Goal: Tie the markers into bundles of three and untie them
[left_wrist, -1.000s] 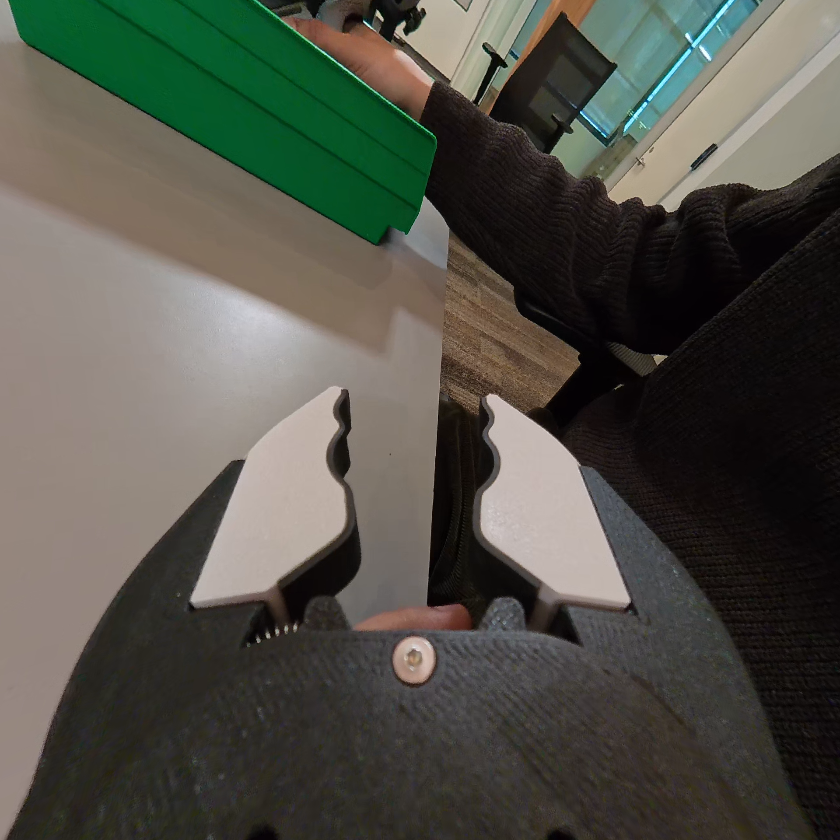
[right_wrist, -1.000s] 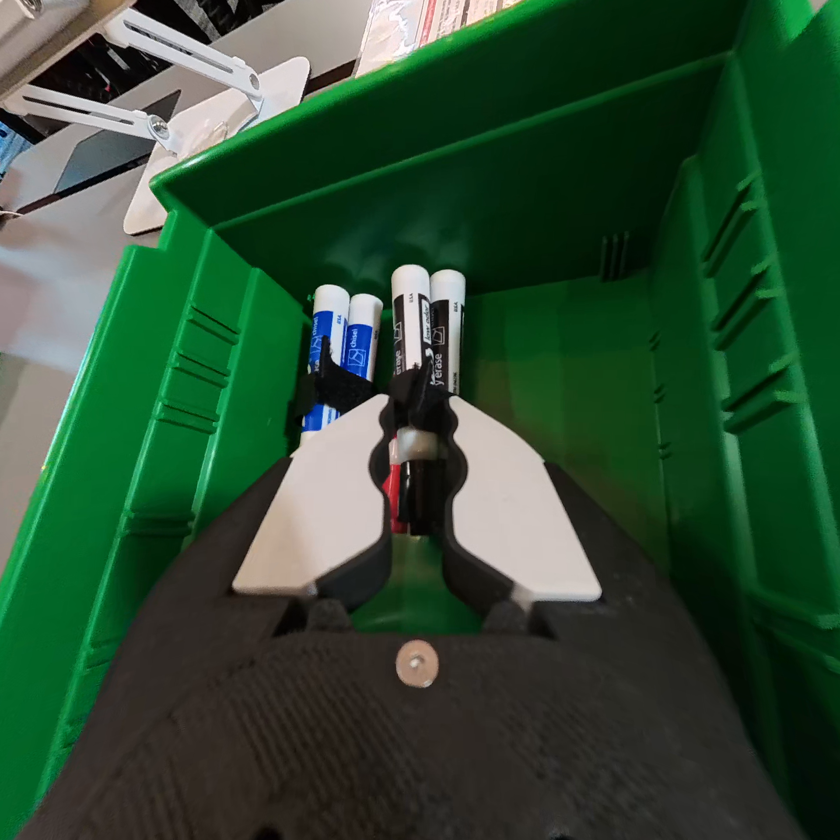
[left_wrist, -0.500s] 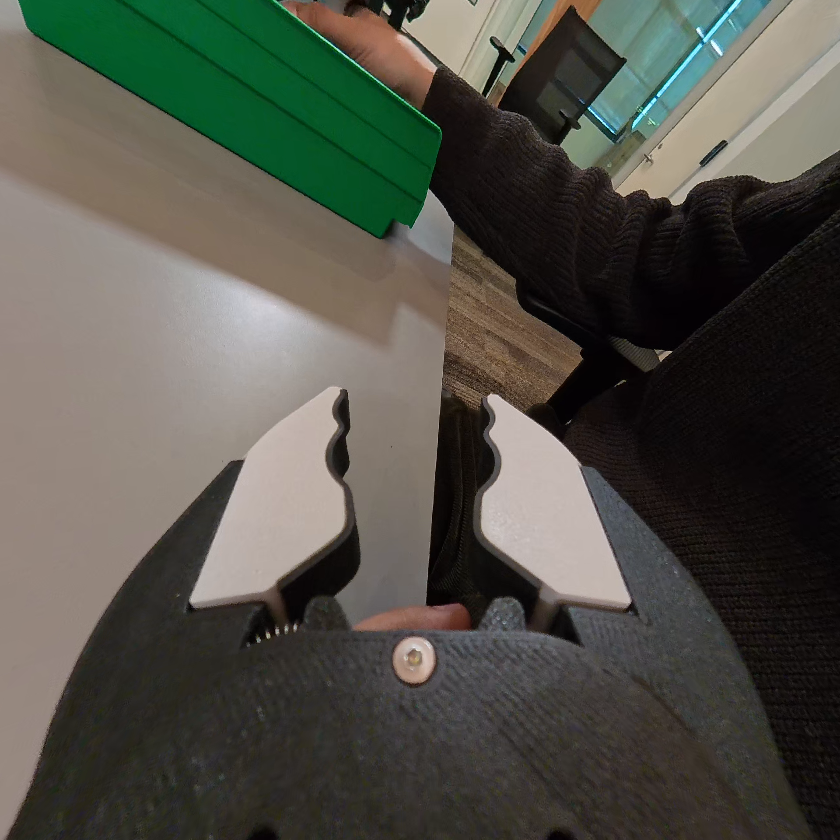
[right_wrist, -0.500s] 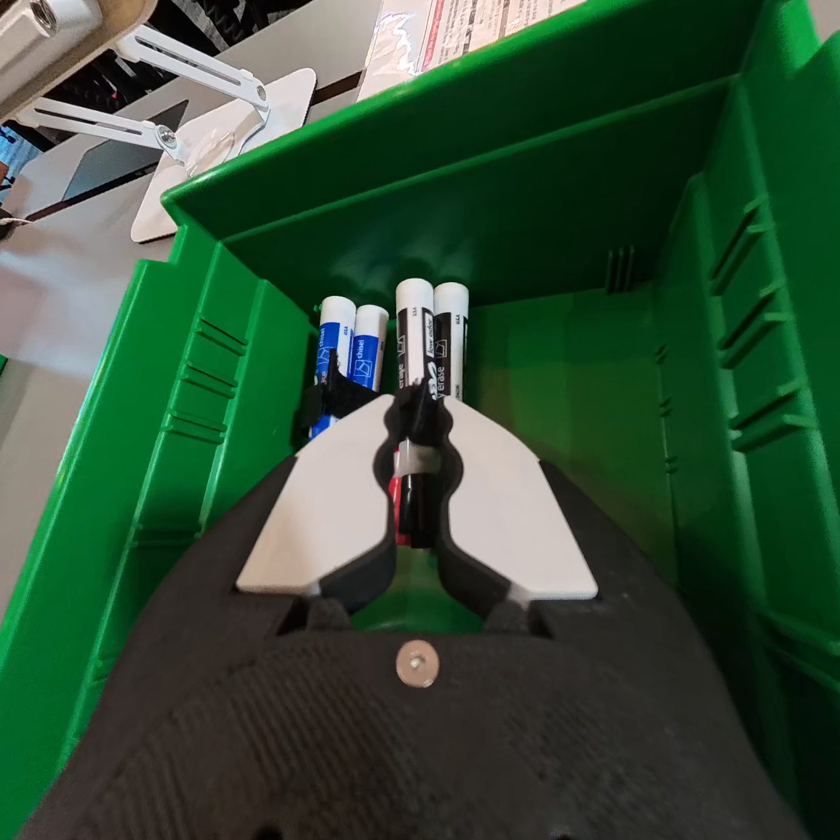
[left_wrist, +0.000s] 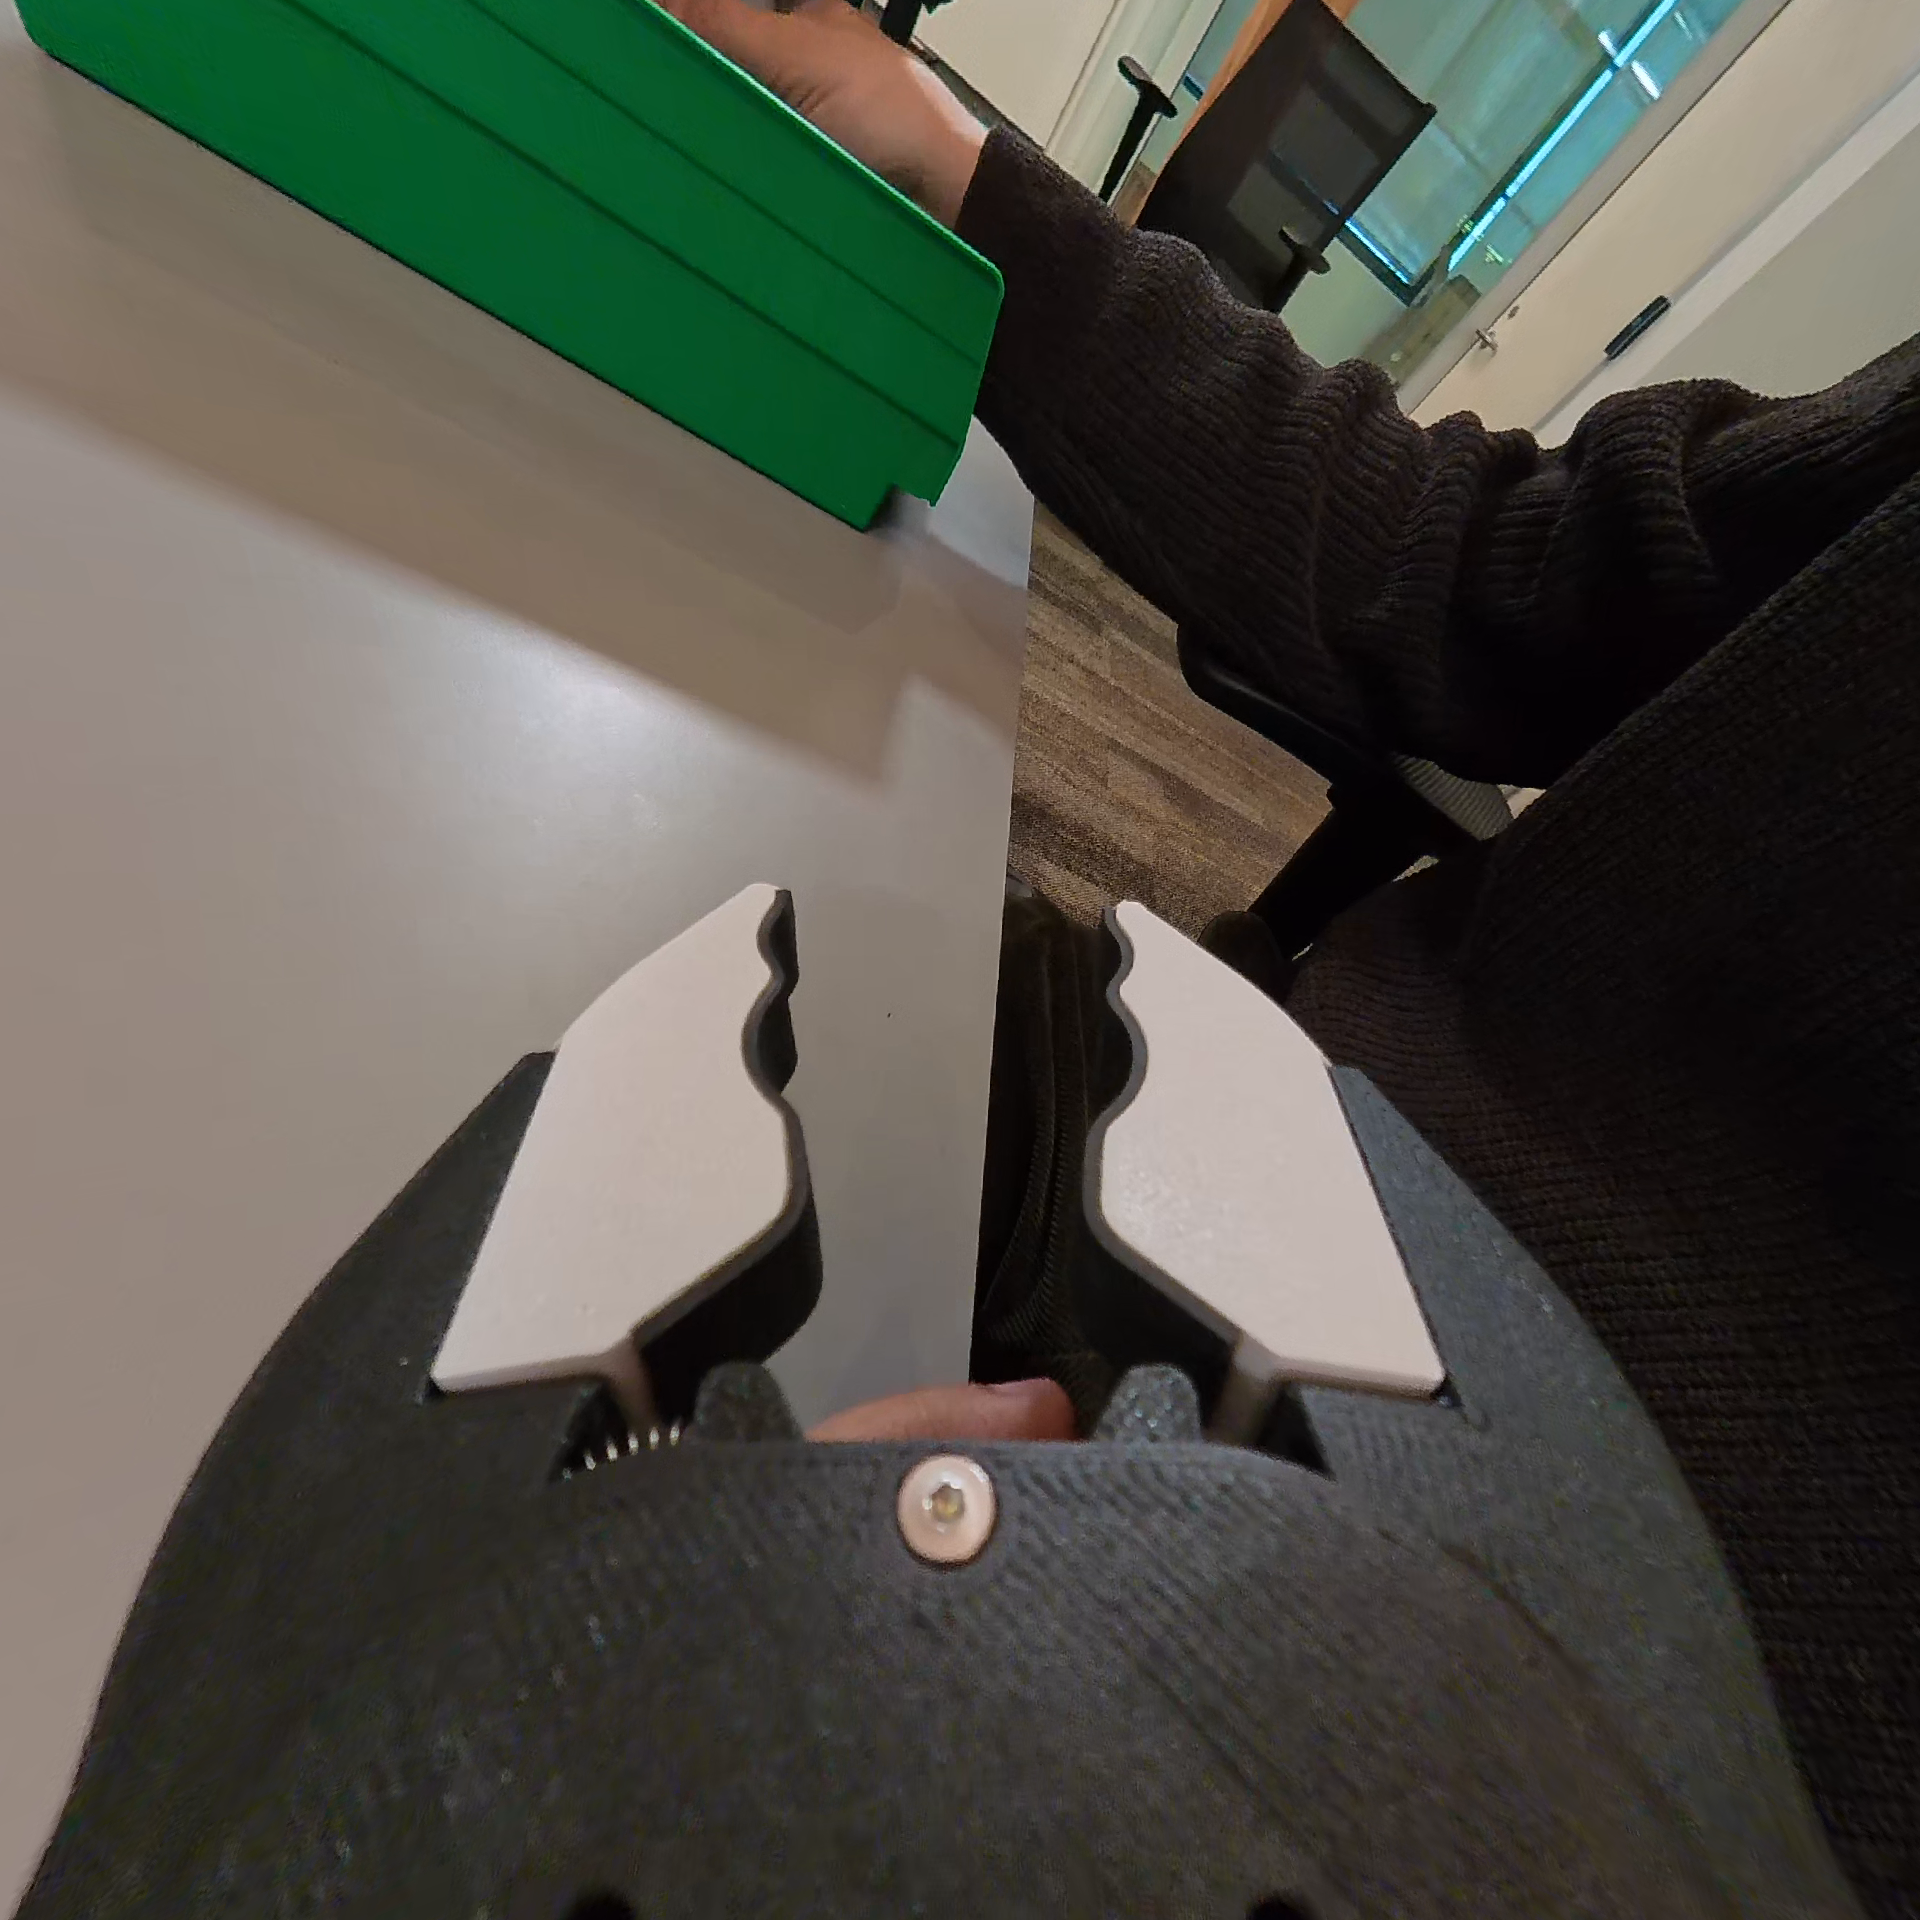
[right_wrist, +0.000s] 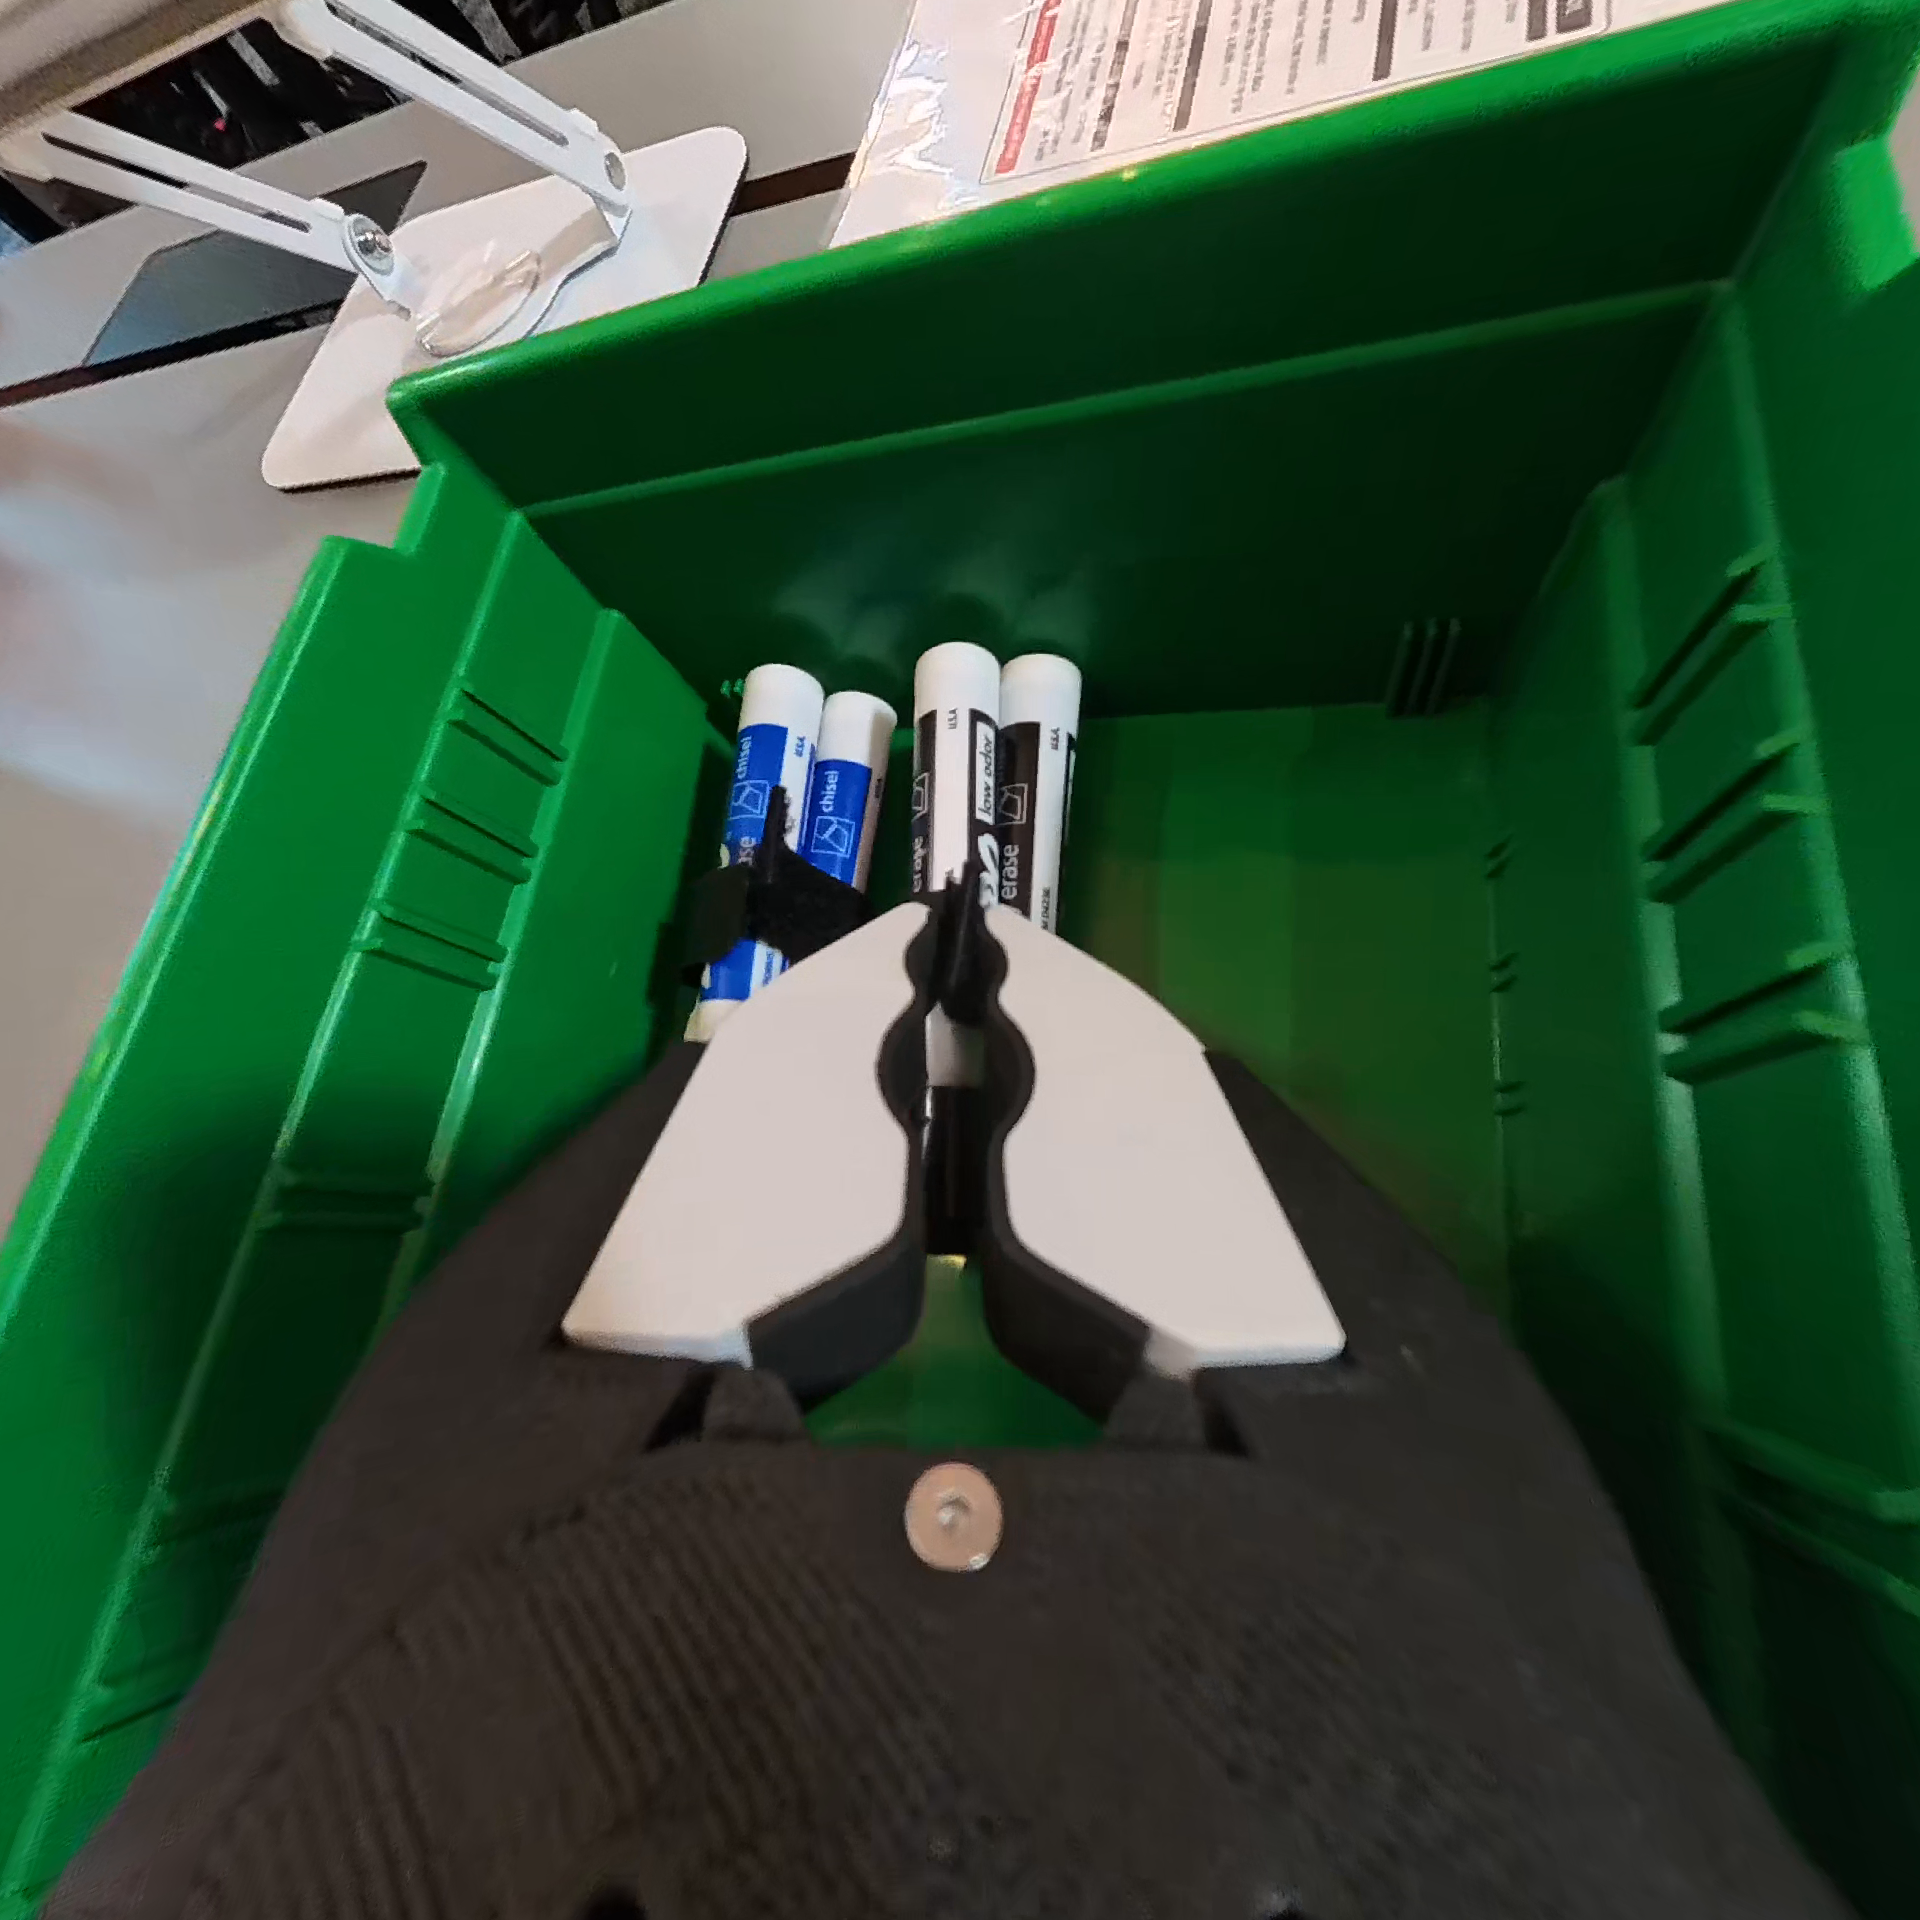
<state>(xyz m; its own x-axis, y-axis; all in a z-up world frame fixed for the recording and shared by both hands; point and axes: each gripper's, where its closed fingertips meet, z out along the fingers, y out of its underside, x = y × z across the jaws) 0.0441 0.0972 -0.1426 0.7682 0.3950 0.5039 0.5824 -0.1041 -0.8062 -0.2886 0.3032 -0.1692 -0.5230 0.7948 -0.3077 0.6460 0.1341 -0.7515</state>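
Observation:
In the right wrist view, my right gripper [right_wrist: 961, 920] is inside a green bin [right_wrist: 1143, 499], shut on the black strap [right_wrist: 958, 961] of a bundle of black-labelled markers [right_wrist: 992, 769]. That bundle points away from me toward the bin's far wall. A second strapped bundle of blue-labelled markers [right_wrist: 810, 790] lies just left of it, against the bin's left wall. In the left wrist view, my left gripper [left_wrist: 951, 914] is open and empty, low over the grey table's [left_wrist: 364, 831] front edge. The bin [left_wrist: 623, 260] lies far ahead of it.
A person's hand [left_wrist: 862, 94] and dark sleeve [left_wrist: 1299, 499] reach over the bin. Beyond the bin stand a white stand base [right_wrist: 499, 301] and a printed sheet in plastic [right_wrist: 1195, 94]. The bin's right half is bare. Carpet [left_wrist: 1122, 748] lies past the table edge. Across from one pair of fingers to the other is roughly 40 cm.
My right gripper's jaws have closed tighter on the strap of the black marker bundle, and the gripper has drawn back a little. The left gripper stays open and has barely shifted.

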